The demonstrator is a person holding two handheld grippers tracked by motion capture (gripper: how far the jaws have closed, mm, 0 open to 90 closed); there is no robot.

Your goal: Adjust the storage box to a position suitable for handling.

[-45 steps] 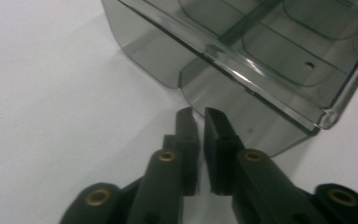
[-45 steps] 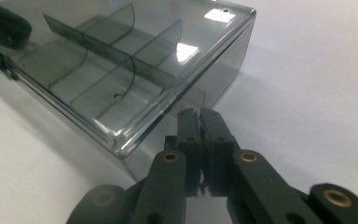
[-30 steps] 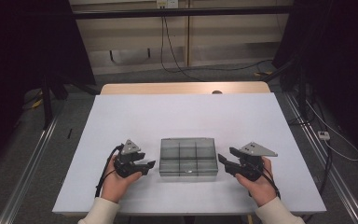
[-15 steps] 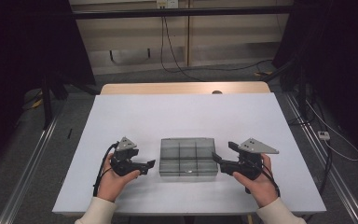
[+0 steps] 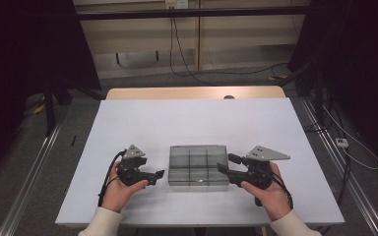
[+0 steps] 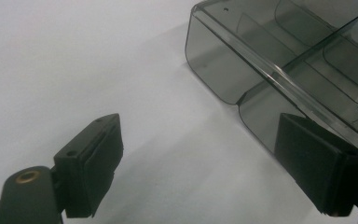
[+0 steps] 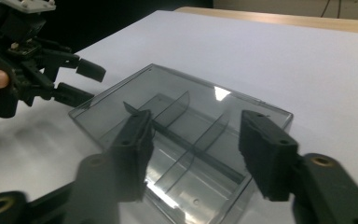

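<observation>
A smoky clear plastic box (image 5: 198,164) with inner dividers and a shut lid lies on the white table (image 5: 192,118), near its front edge. My left gripper (image 5: 158,176) rests just left of the box, its jaws pointing at the box's left wall. In the left gripper view the box's corner (image 6: 261,51) lies ahead of that gripper (image 6: 200,135). Its jaws have just been opening and stand wide apart with nothing between them. My right gripper (image 5: 225,162) hovers at the box's right edge. Its jaws (image 7: 198,126) have just been closing, are still apart and hang over the lid (image 7: 177,88) without pressing it. The left gripper (image 7: 86,81) shows beyond the box.
A wooden tabletop edge (image 5: 192,92) runs behind the white table. Cables (image 5: 187,64) trail over the floor at the back, and metal rails (image 5: 34,162) run along both sides. Dark curtains flank the scene.
The left gripper's jaws have spread wider. The right hand has lifted a little and edged toward the box, and its jaws have narrowed. The box has not moved.
</observation>
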